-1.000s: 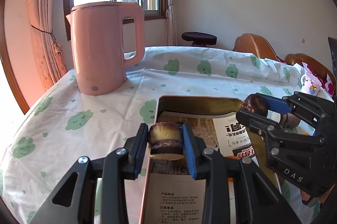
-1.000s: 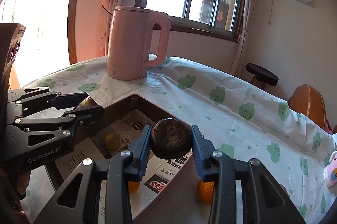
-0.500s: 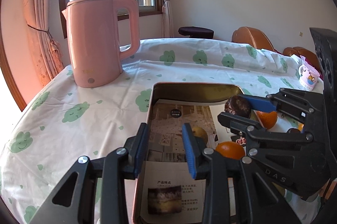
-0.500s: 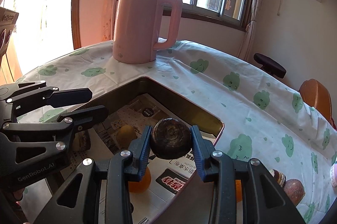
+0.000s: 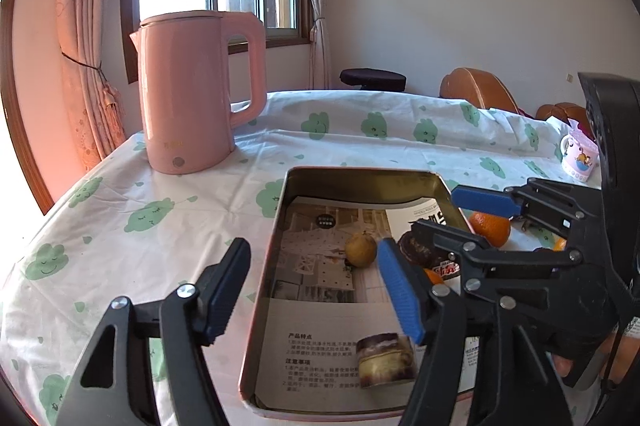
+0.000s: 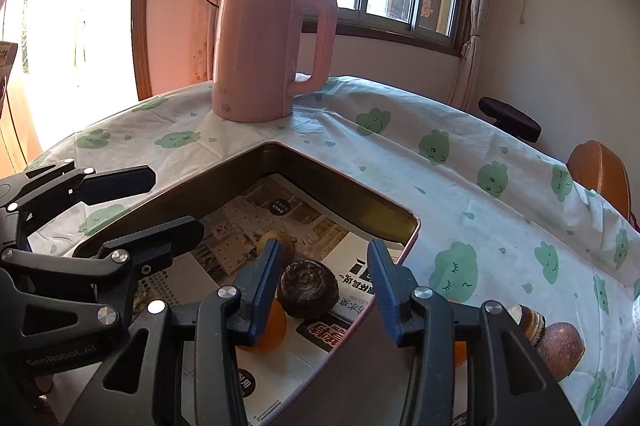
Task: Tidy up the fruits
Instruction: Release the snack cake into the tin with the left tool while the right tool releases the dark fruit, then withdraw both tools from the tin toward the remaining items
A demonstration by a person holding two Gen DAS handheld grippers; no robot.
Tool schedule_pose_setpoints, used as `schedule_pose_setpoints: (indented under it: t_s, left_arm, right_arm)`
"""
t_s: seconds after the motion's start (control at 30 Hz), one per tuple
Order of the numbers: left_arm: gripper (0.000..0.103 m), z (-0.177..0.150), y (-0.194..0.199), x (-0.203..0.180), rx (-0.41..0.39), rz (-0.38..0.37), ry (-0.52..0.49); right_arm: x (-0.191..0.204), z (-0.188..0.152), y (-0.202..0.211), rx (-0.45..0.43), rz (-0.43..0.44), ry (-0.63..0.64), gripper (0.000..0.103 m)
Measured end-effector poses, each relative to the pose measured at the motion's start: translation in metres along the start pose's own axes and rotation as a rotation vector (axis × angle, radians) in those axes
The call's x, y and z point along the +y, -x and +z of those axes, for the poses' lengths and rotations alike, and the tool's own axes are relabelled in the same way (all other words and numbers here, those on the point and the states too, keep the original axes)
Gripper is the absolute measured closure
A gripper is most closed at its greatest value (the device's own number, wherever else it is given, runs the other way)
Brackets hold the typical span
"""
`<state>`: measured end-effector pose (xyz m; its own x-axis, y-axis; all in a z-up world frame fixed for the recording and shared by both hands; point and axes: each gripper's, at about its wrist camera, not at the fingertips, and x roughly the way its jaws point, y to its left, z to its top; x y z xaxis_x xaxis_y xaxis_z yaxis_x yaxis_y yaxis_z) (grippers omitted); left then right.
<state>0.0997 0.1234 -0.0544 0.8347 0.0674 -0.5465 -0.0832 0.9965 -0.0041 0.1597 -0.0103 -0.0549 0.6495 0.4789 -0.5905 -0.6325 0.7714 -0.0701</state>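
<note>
Fruits: lay partly inside the tin tray (image 5: 280,210), partly on the tablecloth (image 5: 120,194) to the right of it.
Kettle: the pink kettle (image 5: 188,90) stood upright on the tablecloth, far ahead and to the left of the left gripper.
Left gripper: the left gripper (image 5: 312,286) hung over the near left part of the tray, its fingers spread wide and holding nothing.
Cut piece: a short brown-and-yellow cut piece (image 5: 384,360) lay on the printed paper (image 5: 316,354) lining the tray, below and just right of the left gripper's right finger.
Yellow fruit: a small yellowish fruit (image 5: 361,250) sat on the paper ahead of that gripper, between its fingers in view.
Right gripper: the right gripper (image 6: 324,278) stood spread apart over the tray's right side.
Dark fruit: a round dark-brown fruit (image 6: 308,288) rested on the paper between the right gripper's fingers, not pinched by either.
Orange in tray: an orange (image 6: 268,330) lay just behind the right gripper's left finger.
Outside fruits: an orange (image 5: 490,228) and brown pieces (image 6: 556,344) lay on the tablecloth right of the right gripper.
</note>
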Motion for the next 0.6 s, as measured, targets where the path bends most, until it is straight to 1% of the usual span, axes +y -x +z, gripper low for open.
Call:
schedule_pose_setpoints:
  t_s: [0.1,0.17,0.23,0.4,0.47,0.6]
  left_arm:
    - [0.03,0.001,0.008,-0.002,-0.023,0.004,0.007]
    - [0.03,0.002,0.012,-0.004,-0.038,0.006,0.015]
    - [0.03,0.002,0.018,-0.007,-0.051,-0.009,0.023]
    - [0.029,-0.002,0.028,-0.025,-0.07,-0.051,0.022]
    - [0.029,-0.005,0.03,-0.038,-0.068,-0.073,0.002]
    - [0.031,-0.012,0.035,-0.075,-0.059,-0.119,-0.085]
  right_arm:
    - [-0.005,-0.003,0.009,-0.016,-0.007,-0.004,0.054]
    - [-0.011,-0.005,0.017,-0.028,-0.015,-0.014,0.053]
    - [-0.02,-0.007,0.028,-0.042,-0.024,-0.028,0.053]
    - [-0.054,-0.024,0.056,-0.059,-0.082,-0.08,0.053]
    - [-0.068,-0.033,0.067,-0.065,-0.101,-0.116,0.052]
    - [-0.093,-0.054,0.087,-0.068,-0.149,-0.173,0.051]
